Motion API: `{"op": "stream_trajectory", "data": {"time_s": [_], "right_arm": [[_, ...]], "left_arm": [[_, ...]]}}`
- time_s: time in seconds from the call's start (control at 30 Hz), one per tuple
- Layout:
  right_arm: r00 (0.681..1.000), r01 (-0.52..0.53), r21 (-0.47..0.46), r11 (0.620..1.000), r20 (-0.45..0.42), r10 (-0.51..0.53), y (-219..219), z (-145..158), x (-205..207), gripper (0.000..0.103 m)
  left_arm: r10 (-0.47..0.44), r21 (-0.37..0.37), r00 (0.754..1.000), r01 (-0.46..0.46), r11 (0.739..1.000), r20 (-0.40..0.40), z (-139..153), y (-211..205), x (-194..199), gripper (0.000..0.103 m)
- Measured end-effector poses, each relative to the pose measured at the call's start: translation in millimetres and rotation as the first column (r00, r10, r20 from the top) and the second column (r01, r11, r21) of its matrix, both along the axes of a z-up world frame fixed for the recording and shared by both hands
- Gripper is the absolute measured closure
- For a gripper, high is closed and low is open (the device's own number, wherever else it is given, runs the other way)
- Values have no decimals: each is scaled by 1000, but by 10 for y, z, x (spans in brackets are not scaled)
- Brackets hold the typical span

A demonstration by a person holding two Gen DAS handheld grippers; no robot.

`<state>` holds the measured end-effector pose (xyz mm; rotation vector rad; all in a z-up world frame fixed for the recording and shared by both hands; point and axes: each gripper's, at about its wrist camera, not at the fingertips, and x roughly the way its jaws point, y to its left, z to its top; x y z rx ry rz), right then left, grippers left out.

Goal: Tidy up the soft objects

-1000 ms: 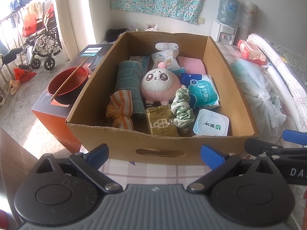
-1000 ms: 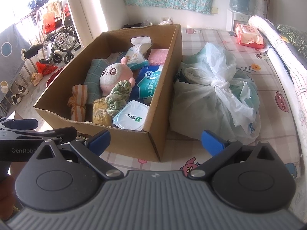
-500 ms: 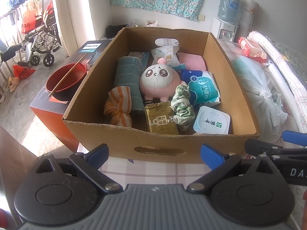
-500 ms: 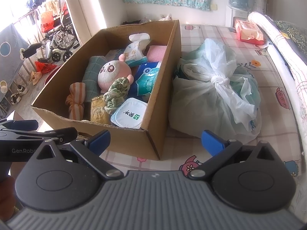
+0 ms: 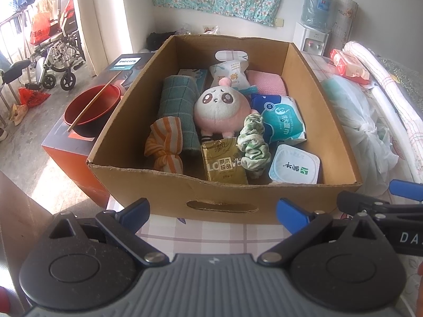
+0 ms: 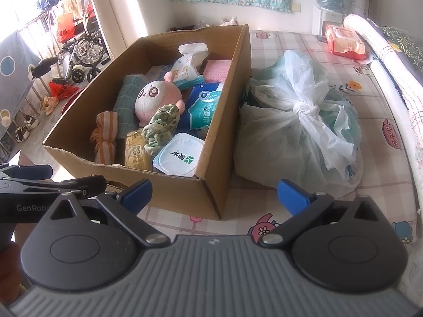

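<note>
An open cardboard box [image 5: 164,187] [image 6: 208,185] stands on the checked bed cover. Inside lie a pink-and-white plush toy [image 5: 222,111] [image 6: 156,97], a rolled green towel [image 5: 179,105], an orange striped cloth [image 5: 165,146] [image 6: 104,137], a green scrunchie [image 5: 253,142] [image 6: 160,125], a blue wet-wipes pack [image 5: 285,121], a gold tissue pack [image 5: 224,163], a white lidded tub [image 5: 294,167] [image 6: 178,158] and a pink cloth [image 5: 267,82]. My left gripper [image 5: 212,211] hangs open before the box's front wall, holding nothing. My right gripper [image 6: 214,192] is open by the box's front right corner, empty too.
A knotted white plastic bag [image 6: 298,129] [image 5: 357,116] lies right of the box. A red bowl with a stick [image 5: 91,105] sits on an orange box to the left. A red tissue pack [image 6: 343,42] and rolled bedding [image 6: 380,39] lie at the right. A wheelchair [image 5: 55,58] stands beyond.
Both grippers have edged closer to the box and a little higher, so its contents look larger. Both stay open. Nothing in the box has moved.
</note>
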<state>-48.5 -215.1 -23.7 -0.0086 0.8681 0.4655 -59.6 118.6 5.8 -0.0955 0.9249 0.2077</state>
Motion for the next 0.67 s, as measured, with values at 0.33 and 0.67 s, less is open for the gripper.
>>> {"op": "stream_trajectory", "data": {"time_s": [0.33, 0.67], "right_arm": [[1000, -2, 0, 1000, -5, 2, 5, -15, 17, 1], [1000, -1, -1, 1000, -7, 1, 5, -18, 21, 1]], "left_arm": [[1, 4, 1000, -1, 1000, -2, -4, -5, 8, 1], [1, 3, 1000, -1, 1000, -3, -2, -5, 8, 1]]}}
